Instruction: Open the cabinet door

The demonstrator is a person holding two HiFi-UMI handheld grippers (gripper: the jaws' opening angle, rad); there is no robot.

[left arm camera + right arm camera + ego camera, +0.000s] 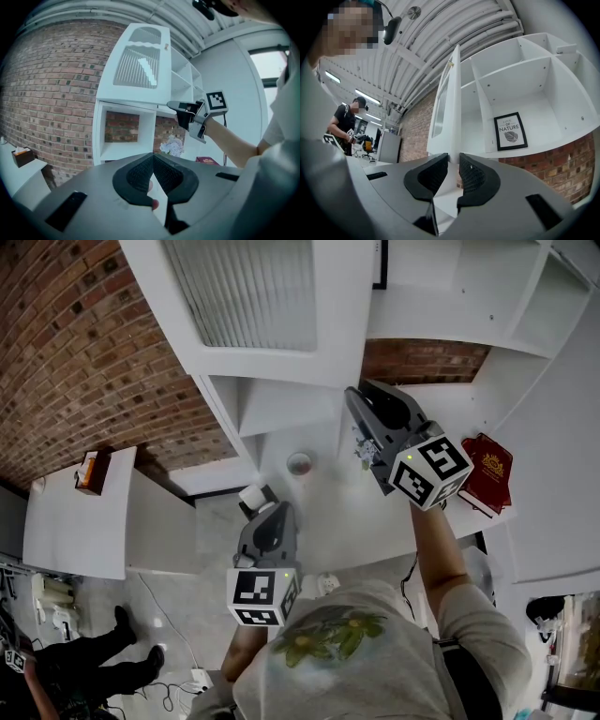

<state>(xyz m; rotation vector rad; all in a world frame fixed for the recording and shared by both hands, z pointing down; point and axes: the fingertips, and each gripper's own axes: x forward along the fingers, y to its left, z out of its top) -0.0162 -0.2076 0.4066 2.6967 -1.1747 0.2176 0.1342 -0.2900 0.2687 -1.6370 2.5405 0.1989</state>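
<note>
framed print (510, 131), standing in a white shelf compartment (543, 93), read "of nature" above a leaf drawing (511, 136); the smaller word on top was illegible. no other text was readable.

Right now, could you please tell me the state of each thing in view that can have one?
cabinet door: swung open, its lower edge between the right claw's jaws.
right claw: closed on the cabinet door's edge.
left claw: shut, holding nothing, held low and away from the cabinet.
framed print: standing upright at the back of a shelf compartment.
red book: closed, lying flat on the white surface.
</note>
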